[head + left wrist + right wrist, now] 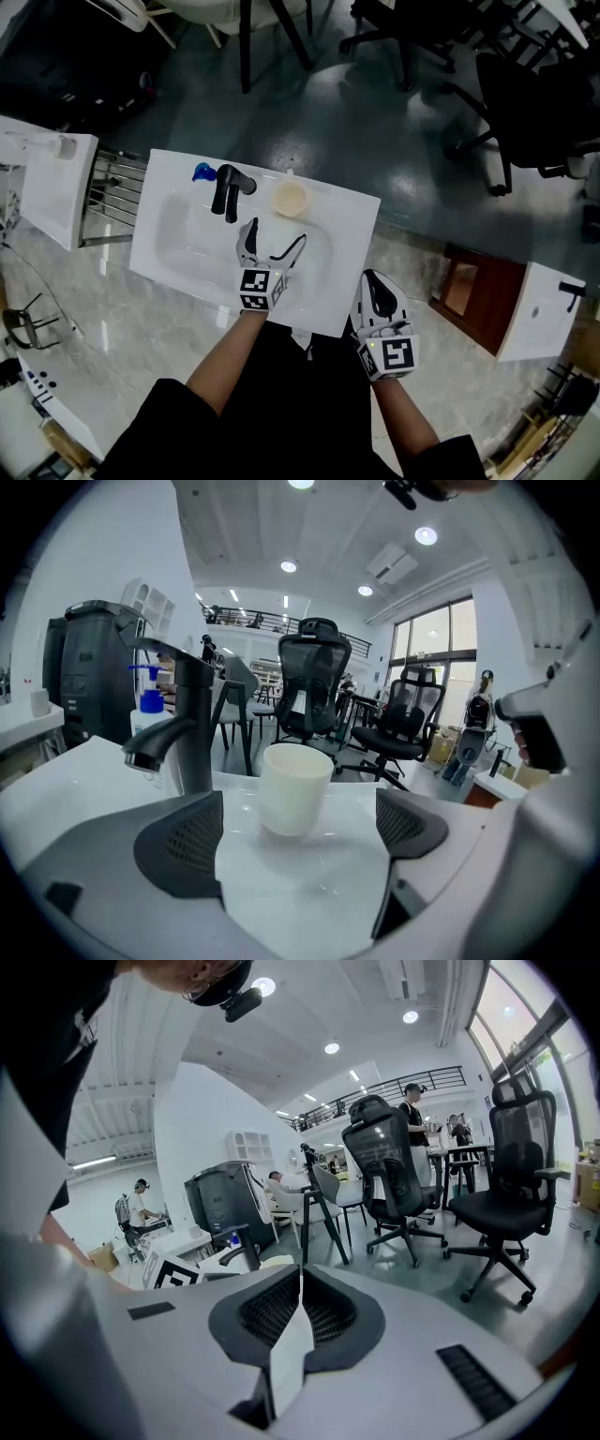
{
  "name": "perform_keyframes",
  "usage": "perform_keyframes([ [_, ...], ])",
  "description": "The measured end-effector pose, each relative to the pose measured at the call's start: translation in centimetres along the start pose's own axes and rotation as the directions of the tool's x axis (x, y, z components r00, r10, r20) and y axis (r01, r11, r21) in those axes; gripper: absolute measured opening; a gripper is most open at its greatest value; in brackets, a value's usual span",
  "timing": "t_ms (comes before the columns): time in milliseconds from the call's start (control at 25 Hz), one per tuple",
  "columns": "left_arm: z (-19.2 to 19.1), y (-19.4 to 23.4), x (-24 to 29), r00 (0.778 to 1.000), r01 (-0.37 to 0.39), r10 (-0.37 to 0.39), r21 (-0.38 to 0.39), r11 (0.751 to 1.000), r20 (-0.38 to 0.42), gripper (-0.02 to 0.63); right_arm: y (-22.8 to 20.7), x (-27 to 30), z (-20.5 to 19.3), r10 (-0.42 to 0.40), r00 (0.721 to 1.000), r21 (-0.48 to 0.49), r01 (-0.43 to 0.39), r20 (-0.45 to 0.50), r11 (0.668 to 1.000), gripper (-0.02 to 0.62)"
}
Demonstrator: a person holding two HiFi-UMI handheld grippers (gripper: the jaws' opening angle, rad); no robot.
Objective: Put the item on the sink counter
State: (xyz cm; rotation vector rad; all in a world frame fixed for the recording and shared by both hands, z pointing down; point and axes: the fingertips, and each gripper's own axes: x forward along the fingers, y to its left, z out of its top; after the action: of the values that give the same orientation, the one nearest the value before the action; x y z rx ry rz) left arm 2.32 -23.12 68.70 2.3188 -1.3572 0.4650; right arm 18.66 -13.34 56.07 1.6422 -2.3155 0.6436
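Note:
A cream cup (291,198) stands upright on the back rim of the white sink counter (352,246), just right of the black faucet (229,190). In the left gripper view the cup (293,788) sits beyond the open jaws, apart from both pads. My left gripper (273,241) hovers over the basin, open and empty. My right gripper (378,291) is off the counter's right front corner, jaws pressed together with nothing between them; its own view shows the right gripper (300,1309) shut.
A blue-capped pump bottle (202,172) stands left of the faucet; the bottle (148,711) shows behind the spout. Another white basin (58,186) and a metal rack (114,197) lie left. Office chairs (525,103) stand beyond the counter. A wooden stand (473,293) is at the right.

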Motion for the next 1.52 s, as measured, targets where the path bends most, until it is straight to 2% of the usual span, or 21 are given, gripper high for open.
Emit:
perform_keyframes([
  [200,0.9,1.2,-3.9,0.999,0.019,-0.019,0.009,1.000,-0.028,0.495,4.2,-0.5,0.7,-0.008,1.000,-0.008,0.008,0.008,1.000,0.034],
  [440,2.8,-0.4,-10.3,0.987,0.163,-0.163,-0.021,0.986,-0.006,0.494,8.6,-2.3,1.3,-0.070,0.997,0.005,0.069,0.044,0.998,0.034],
  [600,3.1,-1.4,-14.9,0.973,0.227,-0.228,-0.024,0.974,-0.047,0.488,11.8,-3.8,1.3,-0.105,0.993,-0.014,0.106,0.056,0.994,0.034],
  [680,4.0,-1.5,-17.3,0.968,0.249,-0.249,-0.029,0.968,-0.012,0.447,13.4,-4.3,1.7,-0.111,0.992,-0.036,0.113,0.063,0.993,0.034],
  [720,4.8,-1.6,-18.6,0.964,0.267,-0.266,-0.025,0.964,0.024,0.395,14.2,-4.6,1.9,-0.115,0.991,-0.044,0.118,0.065,0.992,0.034],
  [840,7.0,-1.7,-22.8,0.945,0.295,-0.292,0.003,0.955,0.150,0.105,16.3,-5.9,2.1,-0.133,0.988,-0.065,0.138,0.073,0.988,0.034],
  [880,7.5,-1.5,-24.1,0.940,0.295,-0.291,0.005,0.956,0.179,0.066,17.2,-6.3,2.0,-0.137,0.988,-0.070,0.142,0.076,0.987,0.034],
  [1000,7.9,-0.5,-27.6,0.932,0.299,-0.287,-0.019,0.954,0.220,0.018,20.6,-7.1,1.2,-0.134,0.988,-0.084,0.140,0.077,0.987,0.034],
  [1120,7.3,0.0,-29.9,0.931,0.306,-0.292,-0.034,0.951,0.219,0.017,23.9,-7.4,0.3,-0.123,0.990,-0.082,0.129,0.072,0.988,0.034],
  [1240,6.4,0.1,-31.8,0.939,0.290,-0.278,-0.032,0.956,0.205,0.017,27.0,-7.9,0.0,-0.078,0.994,-0.089,0.084,0.075,0.993,0.034],
  [1520,5.0,-3.7,-36.0,0.943,0.260,-0.257,0.016,0.966,0.210,0.017,30.3,-11.5,-0.7,0.007,0.998,-0.201,0.006,0.066,0.980,0.032],
])
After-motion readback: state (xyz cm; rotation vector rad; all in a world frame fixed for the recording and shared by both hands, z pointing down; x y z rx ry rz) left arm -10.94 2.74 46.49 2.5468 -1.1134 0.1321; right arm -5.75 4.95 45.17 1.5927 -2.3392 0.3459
